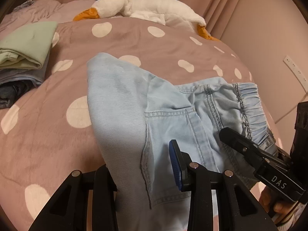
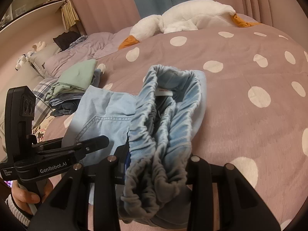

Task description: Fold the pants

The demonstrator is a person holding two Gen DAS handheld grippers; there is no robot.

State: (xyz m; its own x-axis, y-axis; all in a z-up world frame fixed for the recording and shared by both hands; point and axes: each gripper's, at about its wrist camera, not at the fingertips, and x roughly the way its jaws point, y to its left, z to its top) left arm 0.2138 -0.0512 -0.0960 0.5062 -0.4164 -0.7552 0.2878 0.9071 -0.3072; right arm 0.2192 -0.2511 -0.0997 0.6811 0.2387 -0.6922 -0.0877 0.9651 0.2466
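Pants of pale blue denim hung bunched between two handheld grippers above a bed, the cloth lifted clear of a mauve duvet printed with large white dots. The garment showed a stitched patch pocket, darker double seams and a gathered elastic waistband, whose ruffled folds gaped open in the right wrist view to reveal a white label inside. The left gripper had its black jaws closed on a thick fold of the fabric near the pocket, one blue ribbed pad pressed against the cloth. The right gripper clamped the crumpled waistband, which spilled over and hid its fingers. A hand in a white knitted cuff gripped the left tool's handle. At the bed's left side lay a stack of folded clothes, a soft mint-green piece on top of darker denim. A plush white goose with an orange beak and feet sprawled along the far edge, before pink curtains.
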